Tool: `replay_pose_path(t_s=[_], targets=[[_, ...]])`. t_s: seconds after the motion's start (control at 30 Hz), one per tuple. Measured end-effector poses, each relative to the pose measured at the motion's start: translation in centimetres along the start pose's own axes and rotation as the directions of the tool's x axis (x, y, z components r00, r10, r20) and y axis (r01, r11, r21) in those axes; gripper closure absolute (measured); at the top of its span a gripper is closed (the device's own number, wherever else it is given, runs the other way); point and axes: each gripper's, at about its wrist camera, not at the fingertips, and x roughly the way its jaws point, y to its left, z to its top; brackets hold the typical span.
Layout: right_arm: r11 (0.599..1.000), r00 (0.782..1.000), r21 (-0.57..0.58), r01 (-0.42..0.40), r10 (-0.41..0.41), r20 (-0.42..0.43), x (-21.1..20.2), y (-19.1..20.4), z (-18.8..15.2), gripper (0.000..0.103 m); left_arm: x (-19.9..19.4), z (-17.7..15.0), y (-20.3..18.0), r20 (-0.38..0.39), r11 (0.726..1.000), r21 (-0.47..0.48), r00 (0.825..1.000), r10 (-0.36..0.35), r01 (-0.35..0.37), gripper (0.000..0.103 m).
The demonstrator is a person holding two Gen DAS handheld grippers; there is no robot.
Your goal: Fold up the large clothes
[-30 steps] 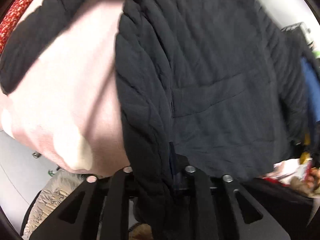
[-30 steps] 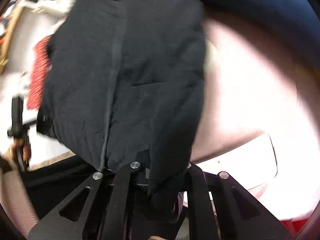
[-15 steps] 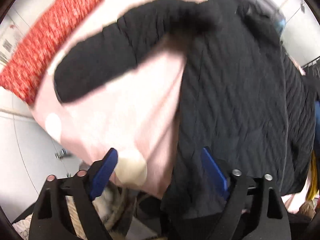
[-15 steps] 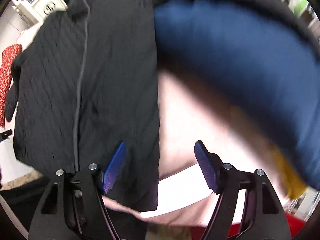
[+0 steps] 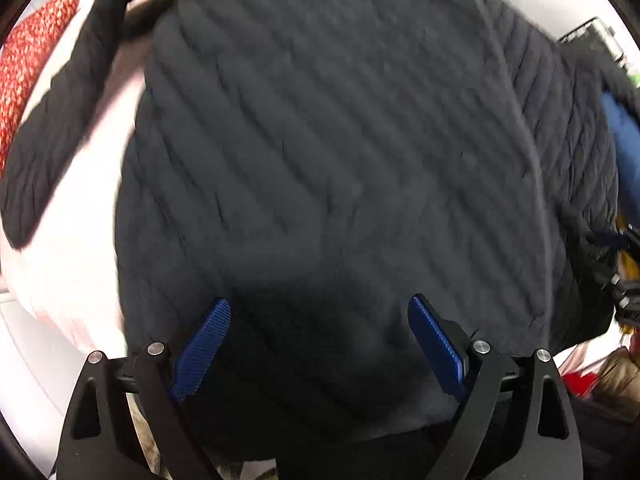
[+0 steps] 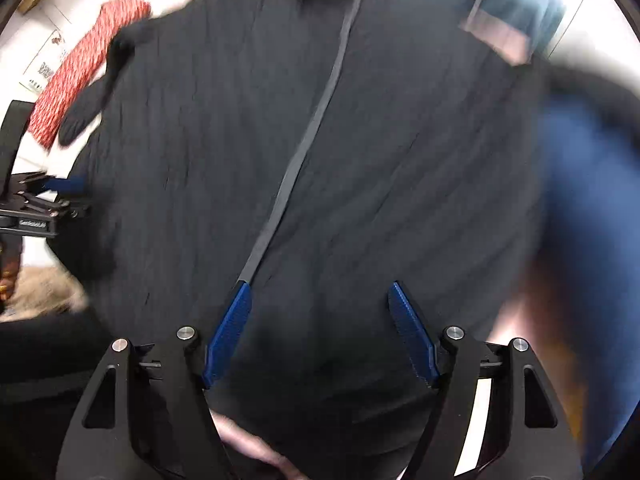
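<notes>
Both grippers empty, pointed straight down over the work: left gripper (image 5: 318,344) with blue ribbed pads spread wide, right gripper (image 6: 318,330) likewise parted, jaws of each just opened from a pinch, cloth lying below them but not pressed between the pads. Beneath and beyond, black quilted zip-front jacket (image 6: 360,160) laid flat on the pale pink bed cover (image 5: 76,248), grey zip strip (image 6: 304,148) running away up the middle, red knitted garment (image 6: 80,68) at the far left. Judged: one fold released, next grasp pending; next move calls for pinching a free edge or sleeve on each side and carrying it across evenly.
</notes>
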Motion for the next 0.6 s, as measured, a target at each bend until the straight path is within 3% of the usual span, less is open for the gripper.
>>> replay_pose_path(t_s=[0.03, 0.13, 0.23, 0.3, 0.43, 0.5, 0.6], targets=[[0.999, 0.999, -0.035, 0.028, -0.029, -0.025, 0.6, 0.8, -0.7, 0.029, 0.1, -0.2, 0.2, -0.009, 1.000, -0.007, 1.000, -0.001, 0.001, 0.015], [0.971, 0.993, -0.208, 0.120, -0.115, 0.037, -0.6, 3.9, -2.3, 0.023, -0.7, -0.5, 1.4, 0.001, 0.999, -0.046, 1.000, -0.011, 0.011, 0.015], [0.953, 0.977, -0.235, 0.190, -0.160, 0.141, -3.2, 4.9, -2.7, 0.023, -1.5, -0.4, 1.7, 0.027, 0.999, -0.033, 0.999, 0.035, -0.034, 0.015], [0.975, 0.968, -0.156, 0.156, -0.119, 0.223, -5.8, 3.5, -2.6, 0.023, -2.4, -0.3, 1.1, 0.055, 0.998, -0.007, 0.996, 0.069, -0.069, 0.015], [0.990, 0.936, 0.089, 0.114, -0.136, 0.324, -8.9, -1.9, -1.8, 0.023, -3.3, 0.8, -0.5, 0.083, 0.997, 0.013, 0.994, 0.072, -0.073, 0.014], [0.969, 0.924, 0.234, 0.077, -0.158, 0.348, -10.7, -5.4, -2.2, 0.023, -3.4, 1.6, -1.2, 0.088, 0.997, 0.020, 0.994, 0.066, -0.068, 0.014], [0.902, 0.903, 0.426, -0.063, -0.130, 0.410, -12.7, -10.6, -2.5, 0.023, -3.5, 2.4, -2.6, 0.097, 0.998, 0.024, 0.993, 0.062, -0.065, 0.014]])
